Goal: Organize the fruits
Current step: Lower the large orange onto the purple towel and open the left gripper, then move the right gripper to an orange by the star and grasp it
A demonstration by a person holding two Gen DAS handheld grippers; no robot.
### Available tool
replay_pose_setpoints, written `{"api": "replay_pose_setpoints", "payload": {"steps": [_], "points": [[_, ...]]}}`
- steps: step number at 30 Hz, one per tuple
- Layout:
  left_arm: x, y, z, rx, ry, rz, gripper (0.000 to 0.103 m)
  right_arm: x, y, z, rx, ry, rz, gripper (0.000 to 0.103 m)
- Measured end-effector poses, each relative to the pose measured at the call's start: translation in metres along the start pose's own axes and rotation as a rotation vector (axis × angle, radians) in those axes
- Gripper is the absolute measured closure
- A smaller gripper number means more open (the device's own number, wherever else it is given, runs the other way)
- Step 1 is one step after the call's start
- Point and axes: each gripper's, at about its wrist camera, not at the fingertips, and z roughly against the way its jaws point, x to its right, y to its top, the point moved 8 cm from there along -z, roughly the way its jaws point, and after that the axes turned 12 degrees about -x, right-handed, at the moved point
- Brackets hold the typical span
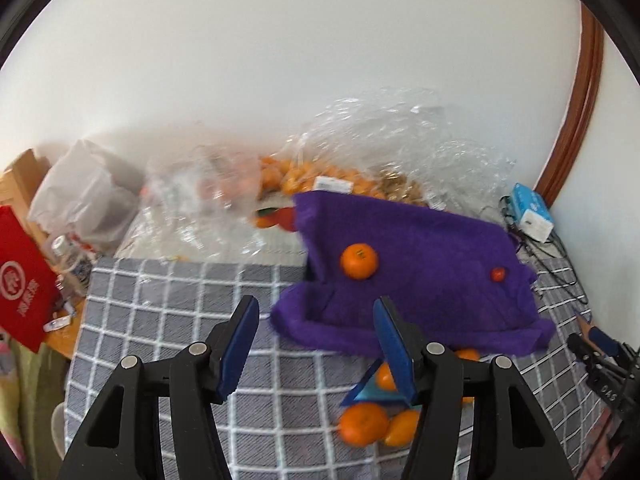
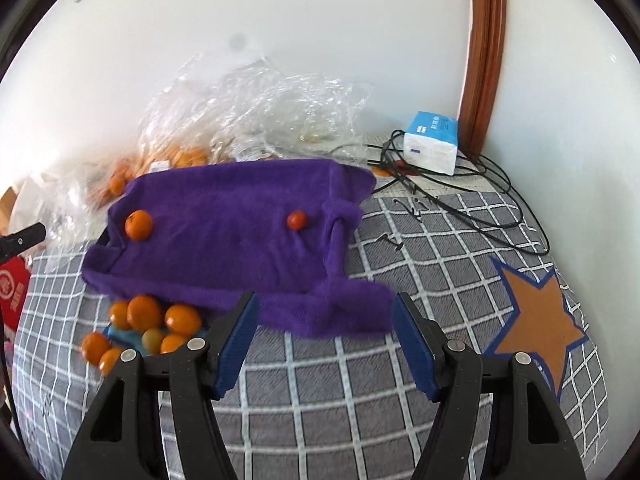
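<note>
A purple fuzzy cloth [image 2: 232,232] lies on the checked tablecloth; it also shows in the left wrist view [image 1: 420,276]. On it sit one orange [image 2: 138,225] [image 1: 359,261] and a small red tomato [image 2: 297,220] [image 1: 498,274]. Several oranges [image 2: 160,324] lie in a pile on a blue piece at the cloth's near left edge, also in the left wrist view [image 1: 366,424]. My left gripper [image 1: 316,340] is open and empty, above the tablecloth in front of the purple cloth. My right gripper [image 2: 324,336] is open and empty, over the cloth's near edge.
Clear plastic bags holding more oranges [image 1: 304,172] [image 2: 180,156] lie against the wall. A tissue pack [image 2: 432,146] and black cables [image 2: 460,200] sit at the back right. A brown star shape [image 2: 536,320] lies on the tablecloth. A red bag [image 1: 20,280] stands at the left.
</note>
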Motion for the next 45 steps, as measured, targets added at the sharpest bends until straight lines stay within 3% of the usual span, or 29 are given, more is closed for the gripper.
{"api": "replay_pose_setpoints", "payload": {"steps": [9, 14, 18, 23, 26, 37, 42, 45], "points": [[-0.04, -0.053, 0.0, -0.028, 0.044, 0.082, 0.046, -0.029, -0.034, 0.0, -0.035, 0.091, 0.046, 0.039], [-0.045, -0.086, -0.018, -0.068, 0.08, 0.067, 0.046, -0.056, -0.047, -0.013, -0.023, 0.138, 0.107, 0.051], [-0.056, -0.1, -0.033, -0.099, 0.102, 0.085, 0.046, -0.078, -0.053, -0.035, -0.07, 0.182, 0.129, 0.064], [-0.065, -0.109, -0.042, -0.106, 0.113, 0.087, 0.046, -0.101, -0.047, -0.044, -0.068, 0.233, 0.133, 0.065], [-0.071, -0.113, -0.048, -0.11, 0.129, 0.086, 0.046, -0.112, -0.045, -0.05, -0.073, 0.243, 0.148, 0.065], [-0.073, -0.123, -0.064, -0.119, 0.083, 0.078, 0.046, -0.125, -0.048, -0.07, -0.118, 0.264, 0.15, 0.072], [-0.072, -0.125, -0.064, -0.095, 0.084, 0.058, 0.045, -0.117, -0.05, -0.063, -0.086, 0.211, 0.177, 0.072], [-0.068, -0.128, -0.065, -0.085, 0.085, 0.029, 0.037, -0.099, -0.053, -0.054, -0.063, 0.165, 0.165, 0.072]]}}
